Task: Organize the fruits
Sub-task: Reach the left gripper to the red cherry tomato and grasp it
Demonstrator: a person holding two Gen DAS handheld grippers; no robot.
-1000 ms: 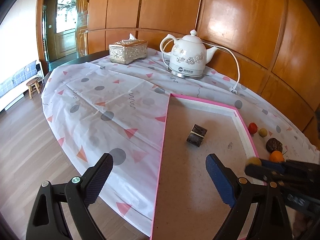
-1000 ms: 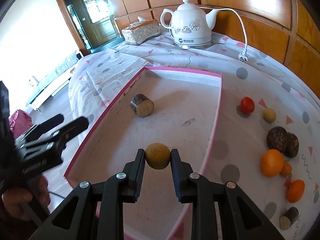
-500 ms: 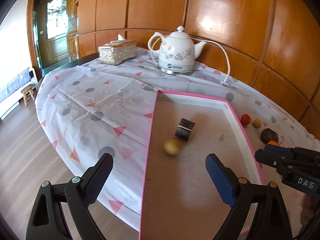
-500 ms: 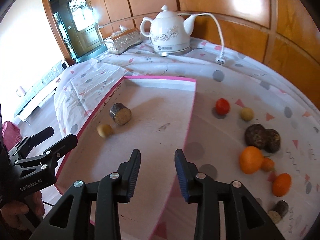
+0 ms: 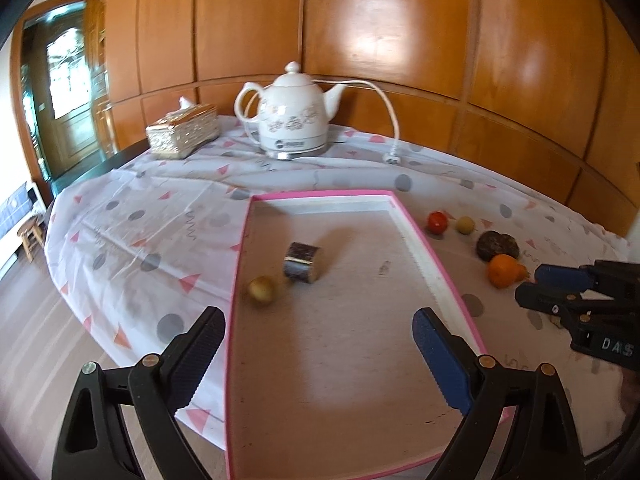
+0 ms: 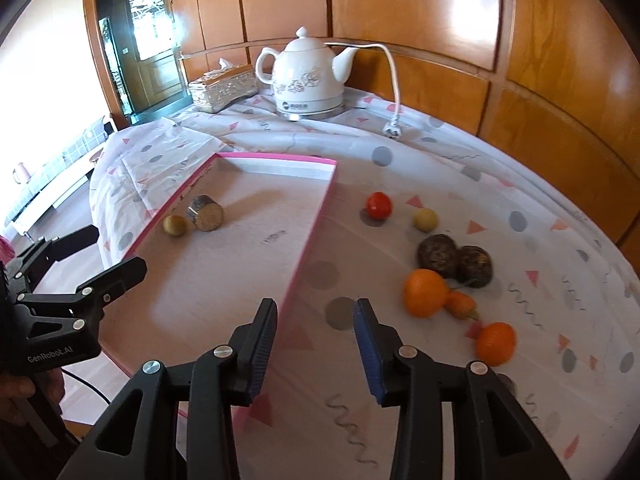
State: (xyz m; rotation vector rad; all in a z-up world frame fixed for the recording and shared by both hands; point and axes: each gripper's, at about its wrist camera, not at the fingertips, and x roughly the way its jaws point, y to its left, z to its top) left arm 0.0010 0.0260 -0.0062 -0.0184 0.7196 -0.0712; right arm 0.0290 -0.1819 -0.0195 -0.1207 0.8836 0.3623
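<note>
Fruit lies in two places: a yellow ball (image 6: pixel 175 225) sits in our pink tray (image 6: pixel 276 157), touching a brown log piece (image 6: pixel 205 213). Oranges (image 6: pixel 425 293) wait outside on the dotted cloth (image 6: pixel 520 280). Our right gripper (image 6: pixel 315 340) has just been opening, empty. Our left gripper (image 5: pixel 319 354) is wide open.

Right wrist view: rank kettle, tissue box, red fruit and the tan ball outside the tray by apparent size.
1. kettle
2. tissue box
3. red fruit
4. tan ball

The last two look nearly alike; the kettle and box sit farther back.
</note>
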